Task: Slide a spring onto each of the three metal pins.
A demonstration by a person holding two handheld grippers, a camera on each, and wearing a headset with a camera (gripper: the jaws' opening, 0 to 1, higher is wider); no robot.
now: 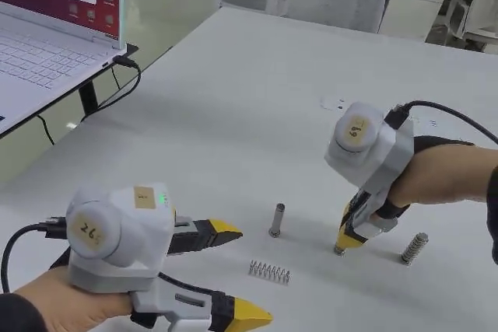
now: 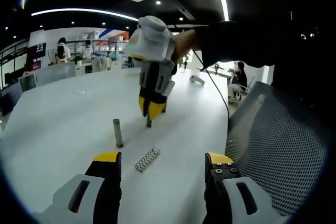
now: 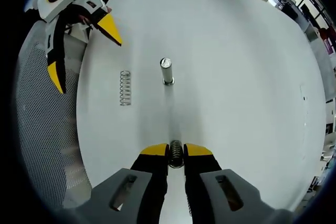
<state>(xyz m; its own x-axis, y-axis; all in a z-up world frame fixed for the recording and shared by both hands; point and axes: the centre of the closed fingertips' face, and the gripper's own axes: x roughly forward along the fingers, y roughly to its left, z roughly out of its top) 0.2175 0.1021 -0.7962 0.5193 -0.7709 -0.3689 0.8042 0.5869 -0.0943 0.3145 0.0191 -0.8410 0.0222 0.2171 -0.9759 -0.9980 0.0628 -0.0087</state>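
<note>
Just right of the bare pin (image 1: 276, 220), gripped an upright spring (image 3: 176, 153).
Pinched it between the jaws of the right gripper (image 1: 348, 240); held the left gripper (image 2: 163, 158) spread wide and empty, near a loose spring (image 1: 269, 272) lying flat before the pin; noted a spring-covered pin (image 1: 414, 248) farther right.

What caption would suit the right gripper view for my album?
Right tool pinching a spring on the table, with a bare pin and a loose spring beyond.
</note>
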